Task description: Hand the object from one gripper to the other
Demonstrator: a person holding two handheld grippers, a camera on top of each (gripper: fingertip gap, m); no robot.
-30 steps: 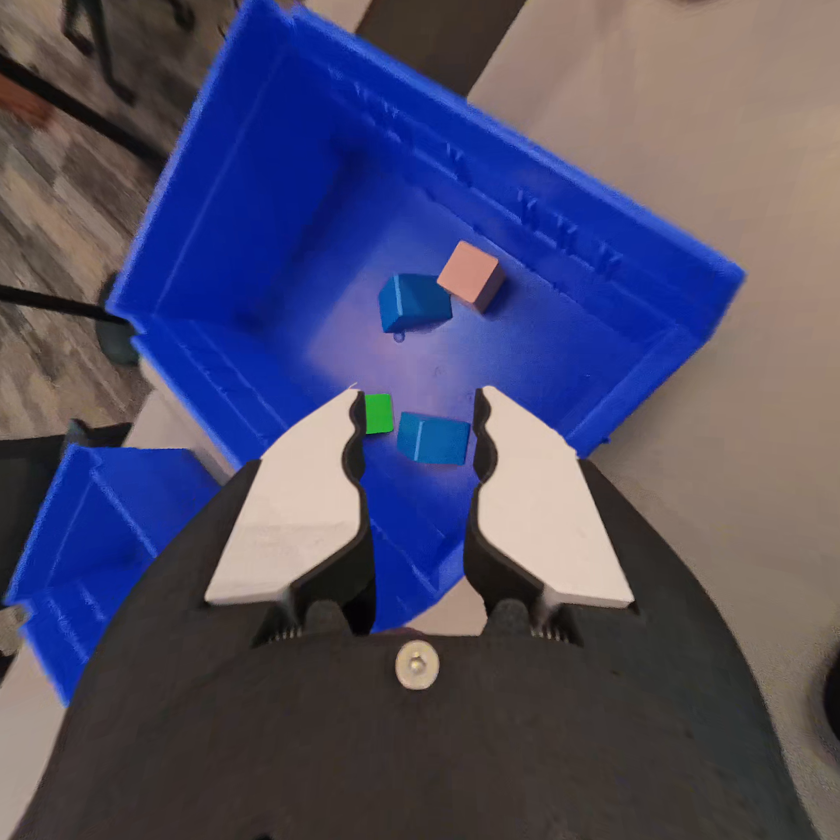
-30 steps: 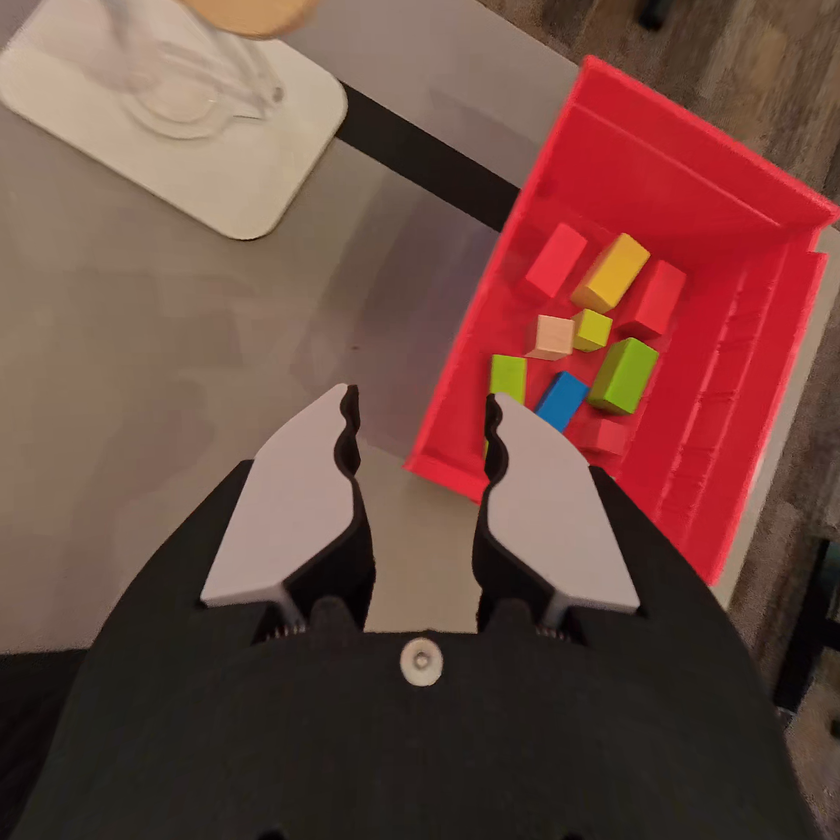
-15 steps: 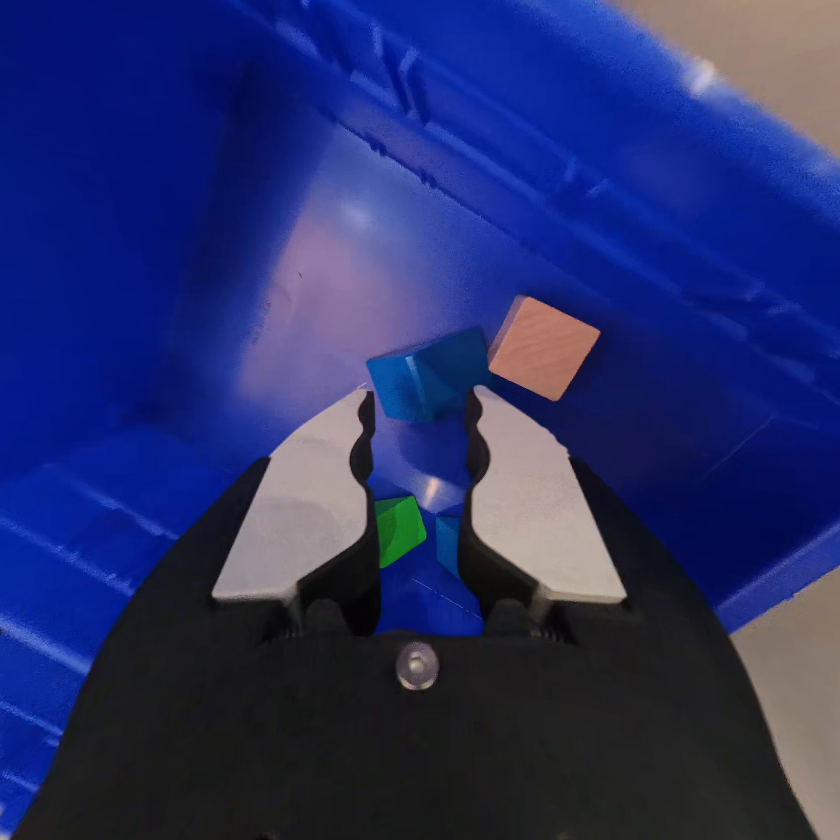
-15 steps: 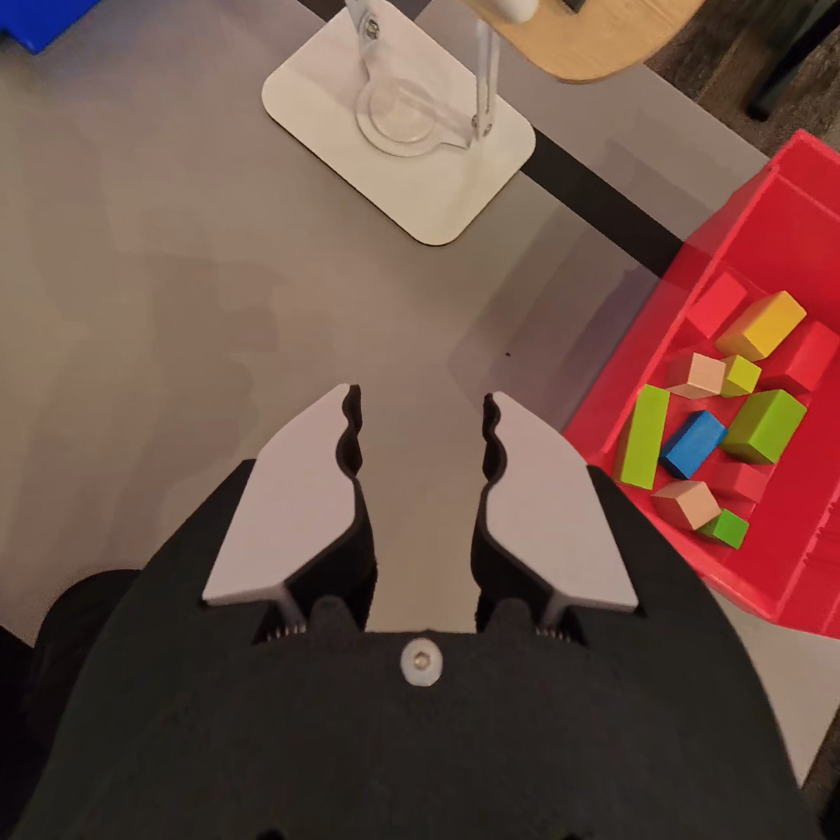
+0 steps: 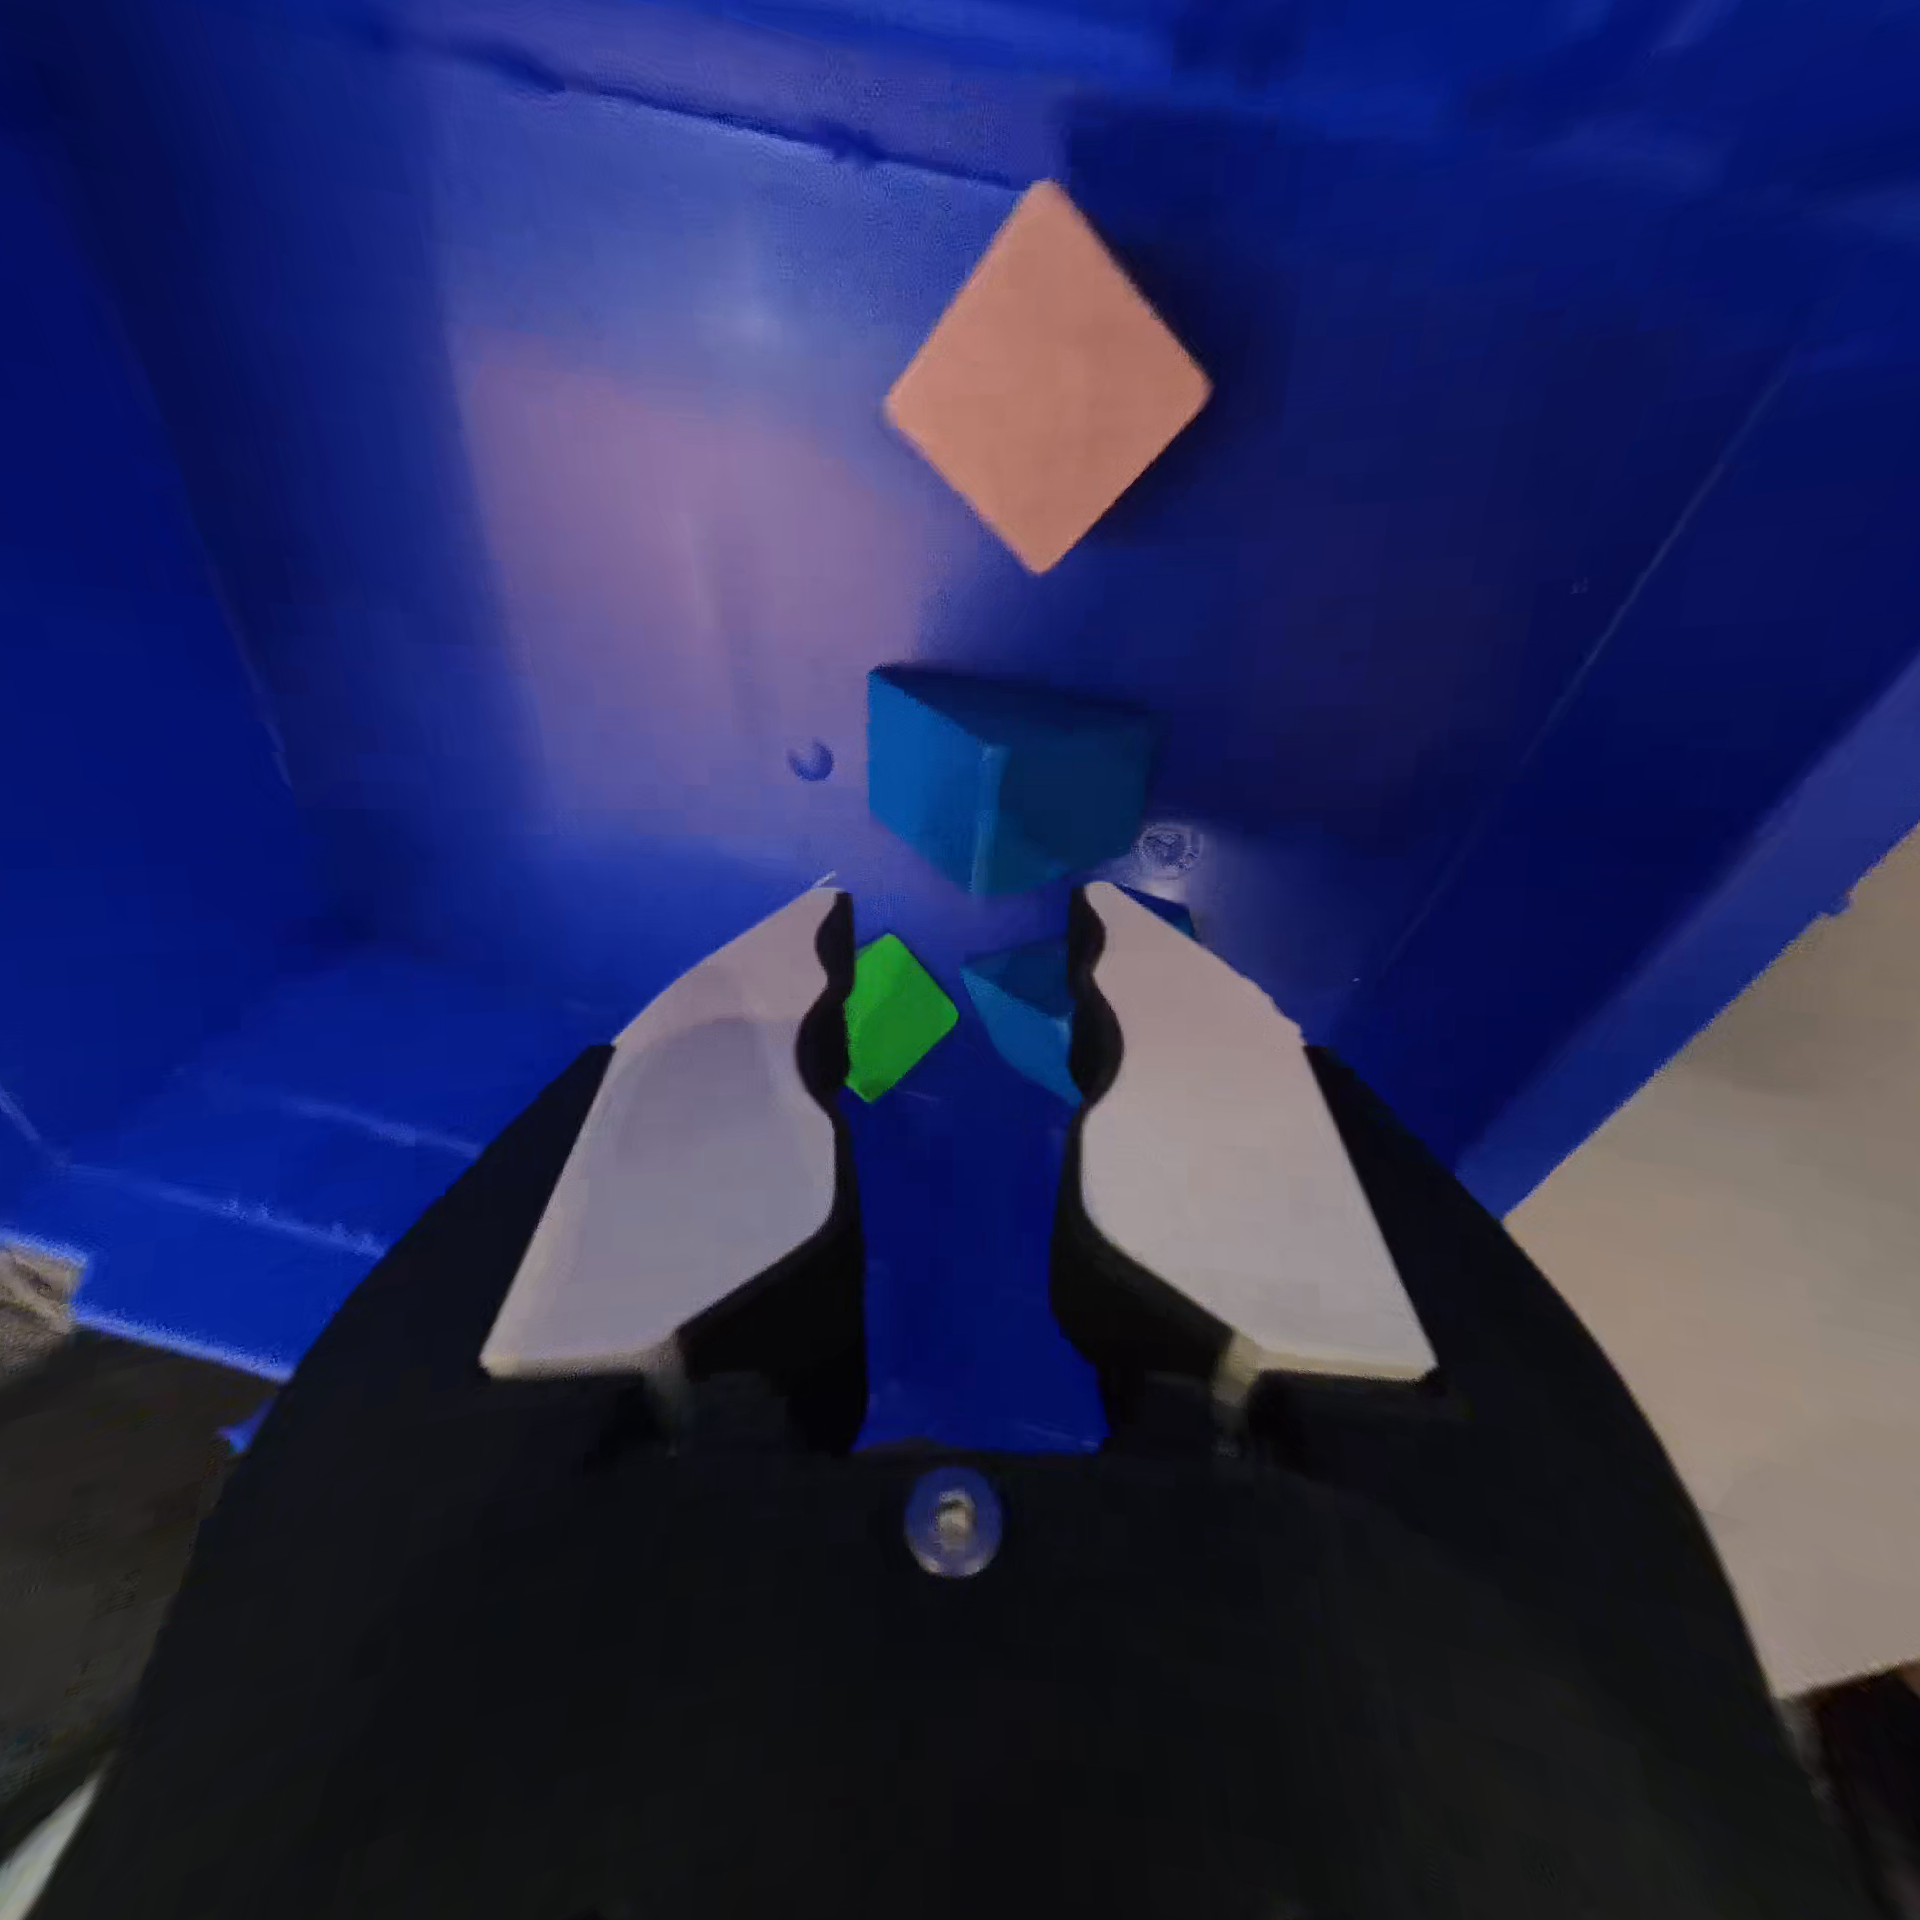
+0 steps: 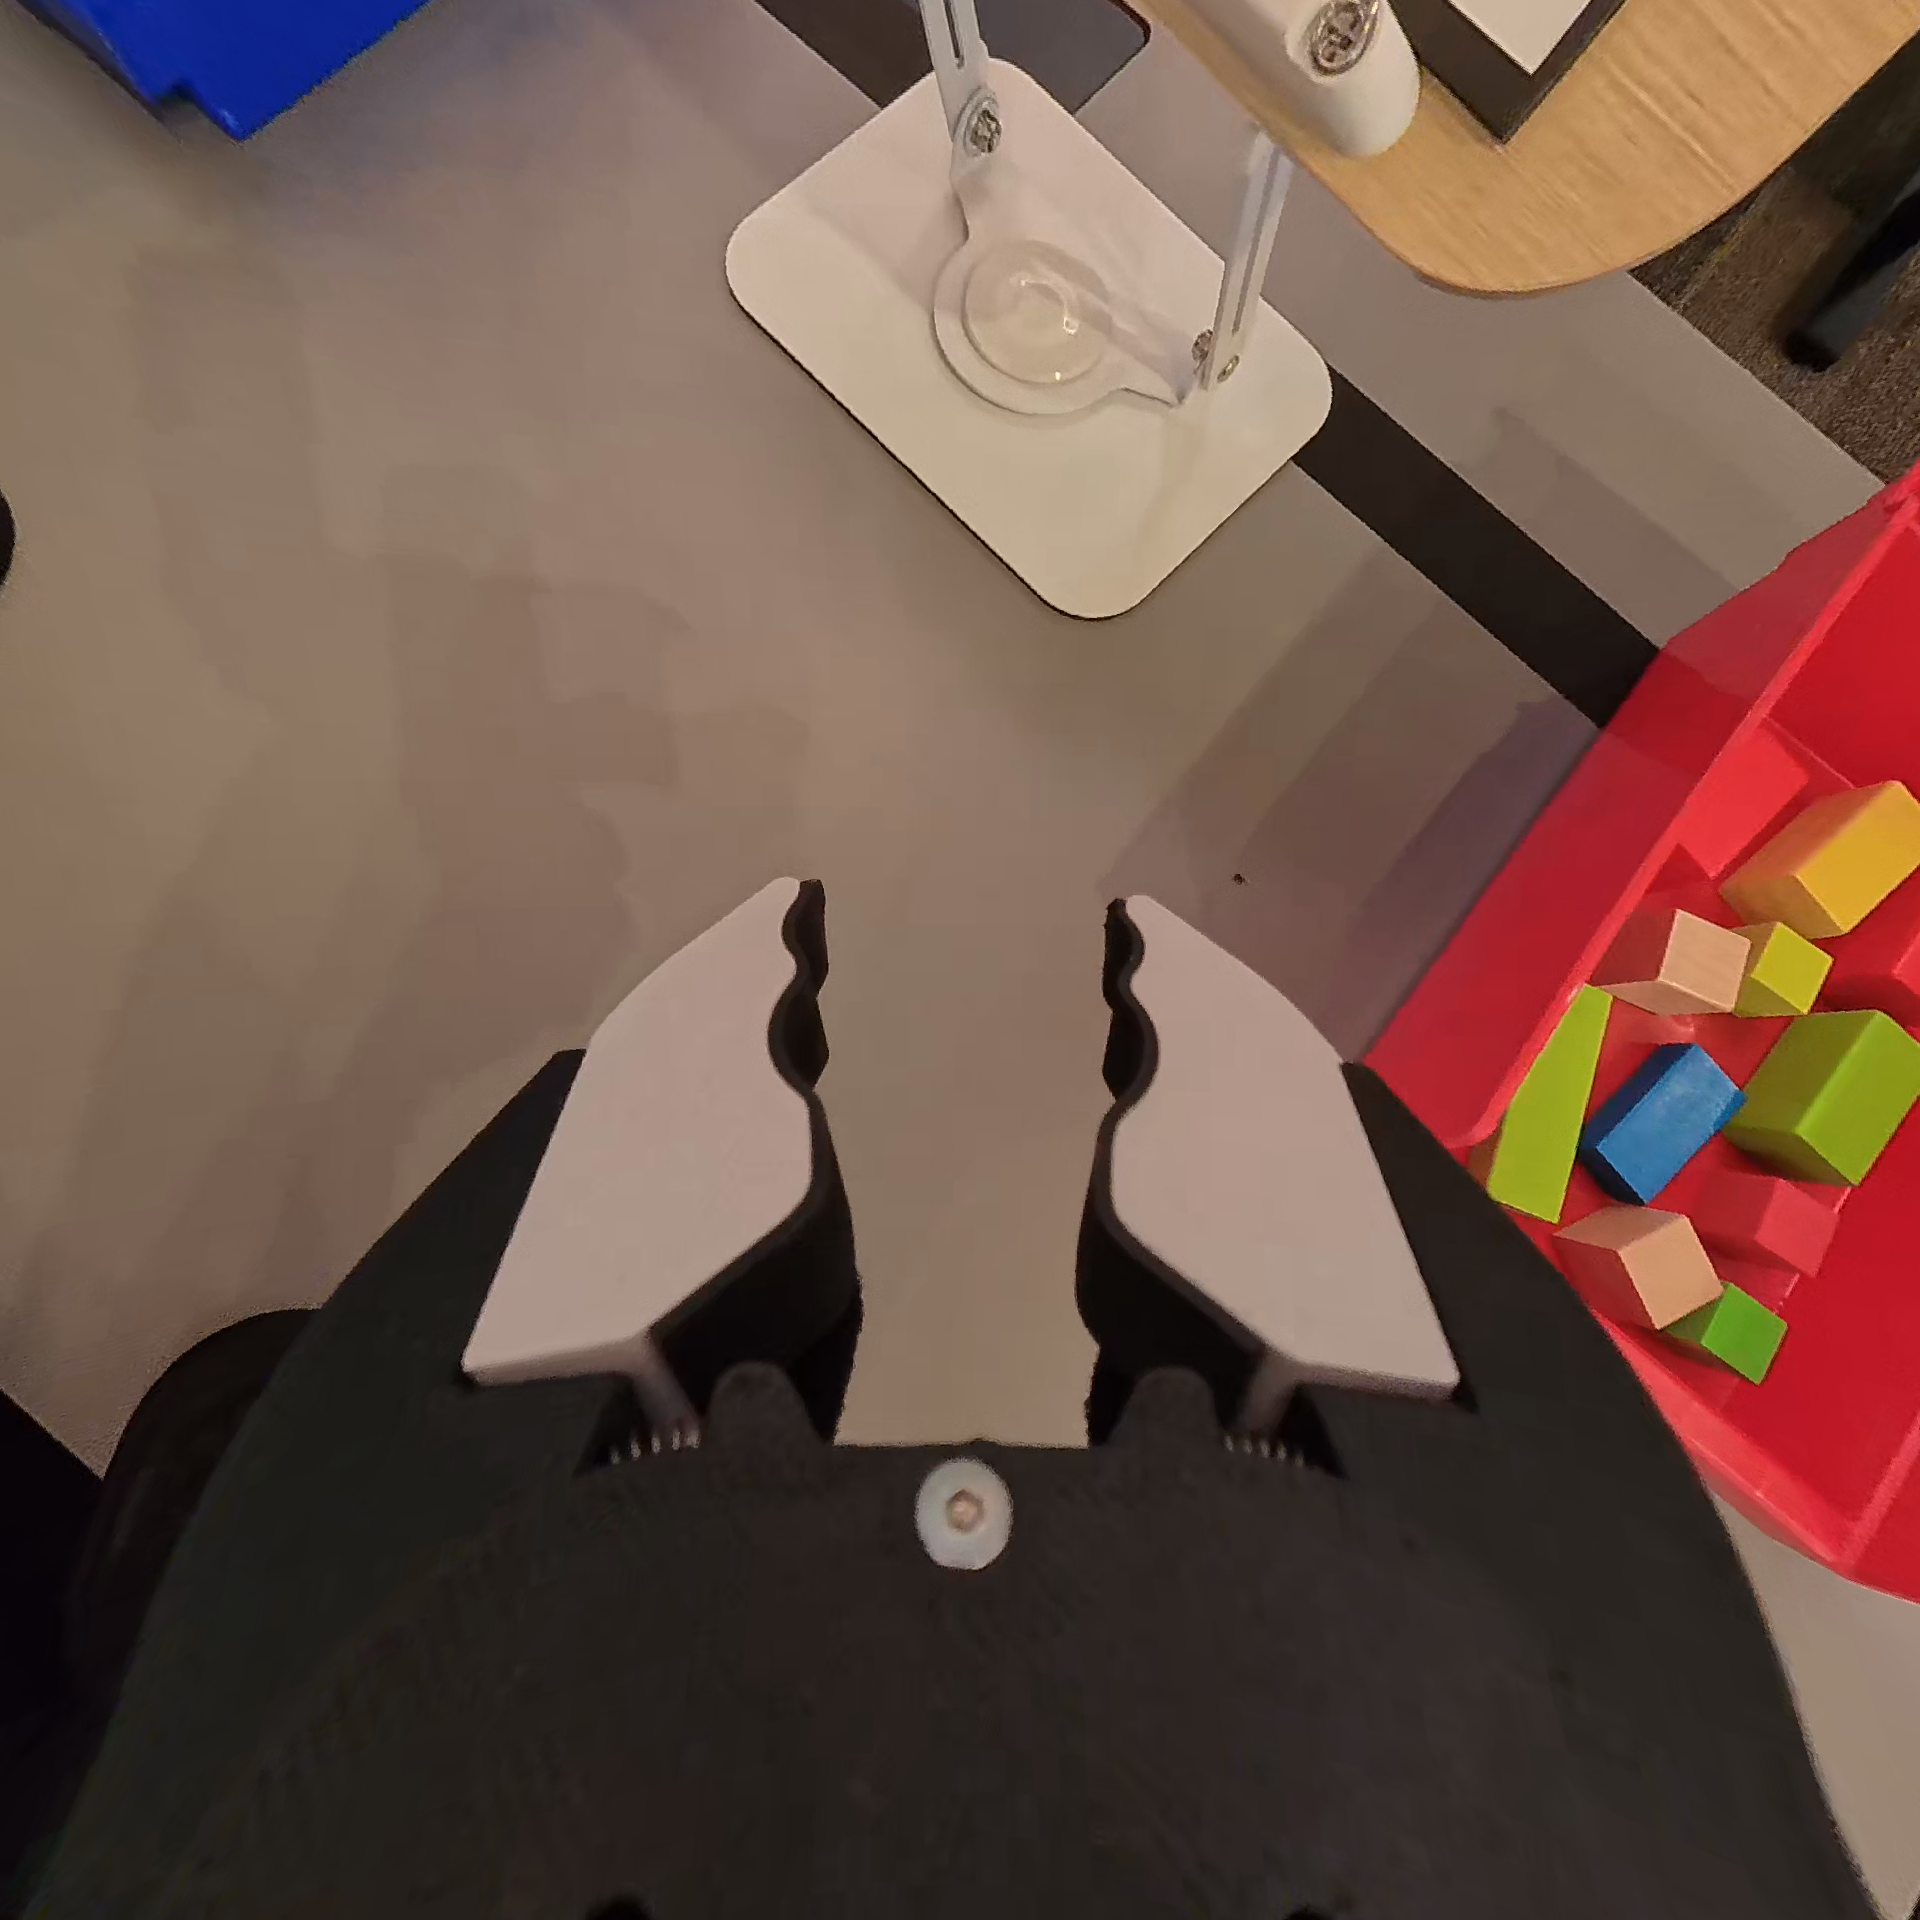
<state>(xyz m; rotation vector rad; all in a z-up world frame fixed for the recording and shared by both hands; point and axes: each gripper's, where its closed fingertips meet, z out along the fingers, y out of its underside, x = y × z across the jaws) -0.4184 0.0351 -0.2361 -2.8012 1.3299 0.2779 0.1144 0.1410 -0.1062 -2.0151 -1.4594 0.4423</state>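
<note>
Where blocks [image 5: 899,1013] crowd: blue bin [image 5: 312,727]

The left wrist view shows 1 blue bin [image 5: 312,520] holding 4 blocks: 1 pale pink block [image 5: 1047,379], 2 blue blocks, the larger [image 5: 987,779] ahead of the fingertips and the smaller [image 5: 1023,1013] between them, and 1 green block [image 5: 894,1013]. The right wrist view shows 1 red bin [image 6: 1558,914] with 11 blocks in sight, though its far edge is cut off: 4 green ones [image 6: 1823,1107], 3 red [image 6: 1777,1221], 2 of bare wood [image 6: 1642,1262], 1 blue [image 6: 1657,1122] and 1 yellow-orange [image 6: 1829,868]. On the grey table [image 6: 416,623] there is also 1 white stand base [image 6: 1029,416], and 1 corner of a blue bin [image 6: 208,52]
</note>
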